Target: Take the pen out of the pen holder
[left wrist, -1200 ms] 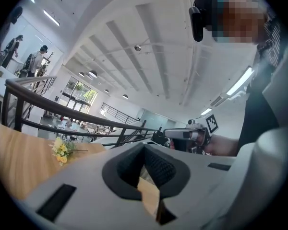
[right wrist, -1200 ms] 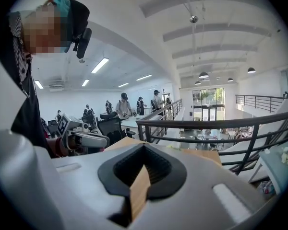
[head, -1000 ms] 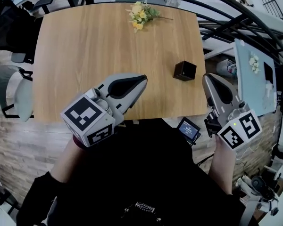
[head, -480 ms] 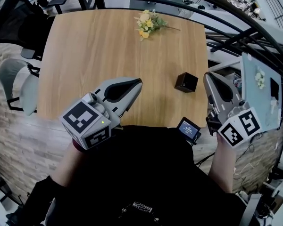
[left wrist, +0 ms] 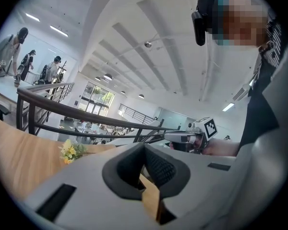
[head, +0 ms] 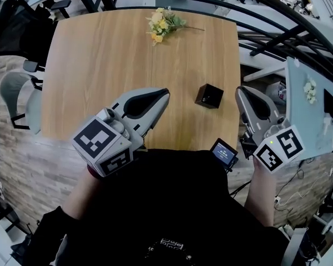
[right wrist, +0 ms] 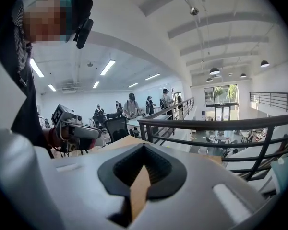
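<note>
The right gripper [right wrist: 144,150] is hanging with jaws together on nothing, beside the right edge of the table [head: 100,65]; the left gripper [left wrist: 145,150], equally closed and empty, is hovering over it; the black pen holder [head: 209,96] is standing between their tips, nearer the right

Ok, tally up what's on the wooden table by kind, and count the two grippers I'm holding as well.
Black cube-shaped pen holder: 1
Bunch of yellow flowers: 1
Grey handheld grippers: 2, the left gripper and the right gripper
Total: 4
</note>
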`<move>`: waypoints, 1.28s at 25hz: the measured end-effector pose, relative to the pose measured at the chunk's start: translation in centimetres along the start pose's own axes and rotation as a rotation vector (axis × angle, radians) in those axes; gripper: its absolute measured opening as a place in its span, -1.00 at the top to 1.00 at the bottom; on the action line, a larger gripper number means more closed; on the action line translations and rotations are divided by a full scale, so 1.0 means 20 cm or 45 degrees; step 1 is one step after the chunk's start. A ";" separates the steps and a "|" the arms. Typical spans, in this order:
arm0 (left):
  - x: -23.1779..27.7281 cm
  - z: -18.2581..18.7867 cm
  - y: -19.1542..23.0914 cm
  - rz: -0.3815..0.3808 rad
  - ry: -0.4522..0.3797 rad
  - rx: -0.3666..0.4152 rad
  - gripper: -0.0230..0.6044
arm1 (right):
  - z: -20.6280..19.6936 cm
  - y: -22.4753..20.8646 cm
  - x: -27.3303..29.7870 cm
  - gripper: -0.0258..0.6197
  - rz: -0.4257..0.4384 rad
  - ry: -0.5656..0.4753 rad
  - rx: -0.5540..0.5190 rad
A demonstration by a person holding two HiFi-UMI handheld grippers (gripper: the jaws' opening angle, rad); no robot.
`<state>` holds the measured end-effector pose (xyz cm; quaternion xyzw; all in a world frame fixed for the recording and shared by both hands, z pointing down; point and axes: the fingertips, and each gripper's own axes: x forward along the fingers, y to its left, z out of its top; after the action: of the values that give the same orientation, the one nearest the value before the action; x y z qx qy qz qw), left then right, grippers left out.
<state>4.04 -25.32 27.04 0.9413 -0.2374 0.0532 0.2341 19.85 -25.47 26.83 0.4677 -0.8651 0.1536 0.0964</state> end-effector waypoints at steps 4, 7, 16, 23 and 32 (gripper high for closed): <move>0.14 -0.03 -0.07 0.040 0.057 0.016 0.97 | -0.09 -0.10 -0.03 0.92 0.060 0.021 -0.002; 0.23 -0.05 -0.13 0.066 0.094 0.018 0.97 | -0.14 -0.18 -0.04 0.92 0.104 0.018 0.031; 0.28 -0.11 -0.22 0.111 0.141 -0.005 0.97 | -0.23 -0.24 0.02 0.92 0.204 0.037 0.025; 0.25 -0.03 -0.18 0.047 0.121 0.042 0.97 | -0.28 -0.16 0.10 0.91 0.173 0.091 -0.019; 0.26 -0.03 -0.08 -0.023 0.114 0.009 0.97 | -0.38 -0.18 0.14 0.91 0.093 0.189 -0.007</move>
<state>9.42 -26.03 27.94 0.9410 -0.2178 0.0940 0.2415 21.44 -26.82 35.34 0.4230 -0.8724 0.1889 0.1560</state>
